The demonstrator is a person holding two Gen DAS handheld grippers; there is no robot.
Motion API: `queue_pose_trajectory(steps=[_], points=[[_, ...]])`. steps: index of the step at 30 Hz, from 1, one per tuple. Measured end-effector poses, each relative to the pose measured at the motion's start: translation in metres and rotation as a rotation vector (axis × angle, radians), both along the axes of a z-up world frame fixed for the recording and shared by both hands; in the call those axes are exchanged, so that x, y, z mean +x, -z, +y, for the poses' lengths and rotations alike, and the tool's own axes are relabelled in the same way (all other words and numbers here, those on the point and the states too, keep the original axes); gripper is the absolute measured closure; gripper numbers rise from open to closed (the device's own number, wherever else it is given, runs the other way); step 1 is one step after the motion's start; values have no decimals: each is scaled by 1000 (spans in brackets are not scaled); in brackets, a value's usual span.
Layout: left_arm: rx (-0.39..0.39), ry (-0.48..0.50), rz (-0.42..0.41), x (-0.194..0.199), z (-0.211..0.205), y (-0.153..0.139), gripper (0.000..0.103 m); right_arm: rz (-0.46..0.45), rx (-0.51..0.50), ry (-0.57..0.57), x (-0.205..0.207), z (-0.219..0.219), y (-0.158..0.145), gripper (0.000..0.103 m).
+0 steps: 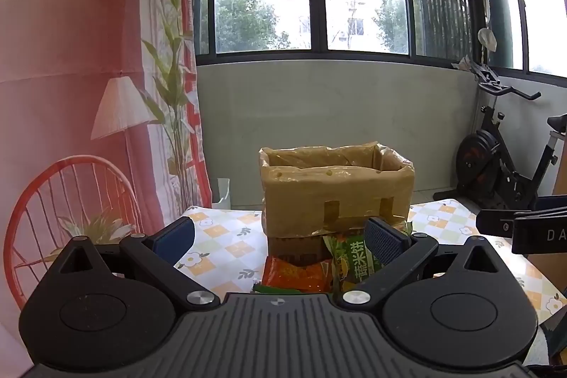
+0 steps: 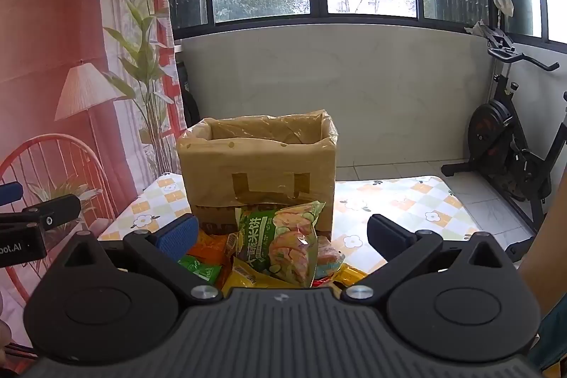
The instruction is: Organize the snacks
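Start of sorting, judged: nothing gripped. Left gripper (image 1: 280, 234) jaws spread wide, holding nothing, above orange foil snack packet (image 1: 297, 273). Right gripper (image 2: 283, 232) jaws likewise parted, green rice-cracker bag (image 2: 283, 241) lying between and below them. Beyond, plastic-lined brown cardboard box (image 2: 258, 172) on checked floral counter (image 2: 407, 200). Next: lower, close on bag.

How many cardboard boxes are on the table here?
1: a plastic-lined brown cardboard box stands on the checked floral tablecloth, directly behind the pile of snack packets. Others may be out of view.
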State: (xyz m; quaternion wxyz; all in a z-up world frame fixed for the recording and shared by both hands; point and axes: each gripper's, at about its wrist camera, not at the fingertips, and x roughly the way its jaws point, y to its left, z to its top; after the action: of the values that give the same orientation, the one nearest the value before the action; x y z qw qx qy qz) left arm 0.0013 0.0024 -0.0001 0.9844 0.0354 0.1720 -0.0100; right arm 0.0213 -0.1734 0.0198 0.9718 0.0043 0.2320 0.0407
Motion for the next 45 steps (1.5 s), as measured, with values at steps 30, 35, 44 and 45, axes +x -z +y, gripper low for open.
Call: queue_pose_trajectory(steps=[30,35,44,45], points=[[7,15,-3,3,-3,2,0,19,-40,-6,-1,1,7,0],[7,15,0,4,-3,2,0,19,-39,-5,-1,0,7,0],[6,16,4,4,-3,3,0,21,-39,-3,-1,2,7,0],[6,16,5,4,-3,3,0,21,-39,-4,-1,2,7,0]])
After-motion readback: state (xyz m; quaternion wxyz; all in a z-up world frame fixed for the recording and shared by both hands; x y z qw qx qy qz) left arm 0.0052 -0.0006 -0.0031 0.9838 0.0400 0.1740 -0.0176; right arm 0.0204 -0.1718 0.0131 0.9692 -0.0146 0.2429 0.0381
